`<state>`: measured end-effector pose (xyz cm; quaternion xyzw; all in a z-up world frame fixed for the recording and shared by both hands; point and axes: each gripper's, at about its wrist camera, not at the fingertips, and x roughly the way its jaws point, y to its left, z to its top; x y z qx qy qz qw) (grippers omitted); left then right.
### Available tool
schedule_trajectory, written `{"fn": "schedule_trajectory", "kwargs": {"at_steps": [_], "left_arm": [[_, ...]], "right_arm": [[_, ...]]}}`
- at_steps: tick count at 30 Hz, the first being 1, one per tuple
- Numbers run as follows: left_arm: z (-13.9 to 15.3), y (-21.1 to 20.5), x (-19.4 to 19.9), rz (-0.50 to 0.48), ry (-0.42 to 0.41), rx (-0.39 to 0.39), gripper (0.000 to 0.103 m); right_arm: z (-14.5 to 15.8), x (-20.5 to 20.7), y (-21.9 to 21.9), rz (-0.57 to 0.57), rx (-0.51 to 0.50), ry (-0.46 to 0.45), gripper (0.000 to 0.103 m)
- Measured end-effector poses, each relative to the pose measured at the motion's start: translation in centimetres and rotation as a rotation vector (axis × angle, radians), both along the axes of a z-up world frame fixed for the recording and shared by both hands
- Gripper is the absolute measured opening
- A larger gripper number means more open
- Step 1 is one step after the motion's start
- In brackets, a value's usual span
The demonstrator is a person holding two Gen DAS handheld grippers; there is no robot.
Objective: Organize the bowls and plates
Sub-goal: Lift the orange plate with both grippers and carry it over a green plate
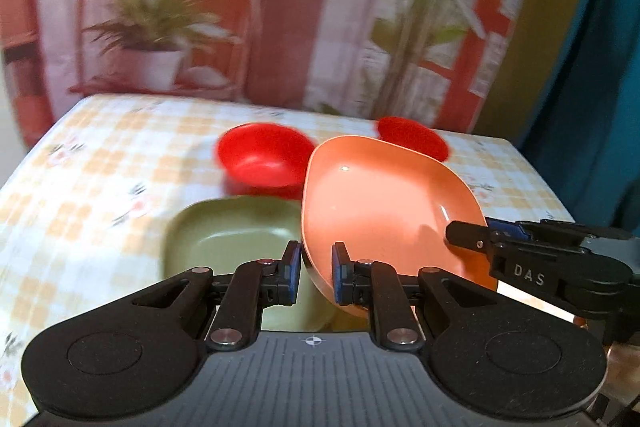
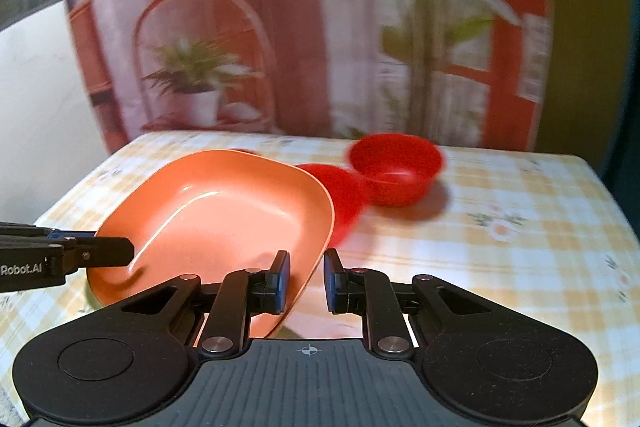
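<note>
- Grippers first: left gripper (image 1: 316,273) and right gripper (image 2: 306,281) each straddle an edge of the orange plate (image 1: 384,203), fingers apart, rim between them (contact unclear).
- Green plate (image 1: 224,235) lies under it on the checked tablecloth (image 1: 100,187).
- Two red bowls (image 2: 396,167) sit beyond.

**Hand-Held Gripper Status**

The left hand-held gripper (image 1: 316,273) points forward, level, jaws set a narrow gap apart with a dish rim between the blue pads. The right hand-held gripper (image 2: 306,279) points forward alongside it, jaws equally narrow, the same rim between them. Whether either pad pair presses the rim is unclear. Each gripper's fingers enter the other's view from the side.
</note>
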<state>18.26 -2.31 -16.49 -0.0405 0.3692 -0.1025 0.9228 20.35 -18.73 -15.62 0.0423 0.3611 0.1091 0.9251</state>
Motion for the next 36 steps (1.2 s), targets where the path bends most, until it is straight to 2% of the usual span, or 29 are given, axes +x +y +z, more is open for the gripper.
{"fn": "schedule_trajectory", "kwargs": {"at_steps": [6, 12, 16, 20, 24, 36], "left_arm": [[-1.0, 3.3, 0.0, 0.088, 0.033, -0.026, 0.017], [-2.6, 5.3, -0.1, 0.139, 0.056, -0.024, 0.018], [-3.2, 5.9, -0.1, 0.150, 0.073, -0.018, 0.018], [-3.9, 6.9, 0.1, 0.174, 0.093, -0.047, 0.019], [-4.2, 7.0, 0.3, 0.186, 0.098, -0.032, 0.019], [-4.6, 7.5, 0.5, 0.188, 0.109, -0.054, 0.020]], "right_arm": [[-0.4, 2.0, 4.4, 0.106, -0.050, 0.017, 0.016], [-1.5, 3.8, 7.2, 0.163, -0.096, 0.045, 0.016], [-2.5, 4.7, 8.1, 0.180, -0.103, 0.082, 0.016], [-3.0, 5.3, 8.8, 0.197, -0.116, 0.088, 0.016], [-3.4, 6.0, 9.5, 0.207, -0.128, 0.097, 0.016], [-3.7, 6.4, 10.3, 0.220, -0.163, 0.080, 0.016]]}}
